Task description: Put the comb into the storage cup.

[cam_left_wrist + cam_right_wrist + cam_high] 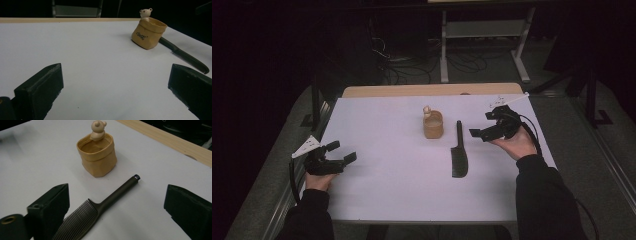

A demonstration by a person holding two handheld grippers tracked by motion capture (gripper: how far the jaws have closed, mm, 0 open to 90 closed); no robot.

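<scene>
A tan bag-shaped pot (433, 125) (149, 35) (97, 155) with a small bear figure (427, 110) (145, 13) (98, 129) on its rim stands upright on the white table (387, 165). A dark comb (459, 154) (100, 206) (185, 56) lies flat just right of the pot, handle pointing away from me. My right gripper (484, 125) (116, 207) hovers to the right of the comb's handle, jaws wide apart with nothing gripped. Near the table's left edge my left gripper (343, 151) (115, 90) is open and empty, aimed toward the pot.
A strip of wooden tabletop (432, 90) shows beyond the white sheet. Behind the table stand a metal frame (482, 35) and loose cables (412, 62) on a dark floor. Wide bare white surface lies between the two grippers.
</scene>
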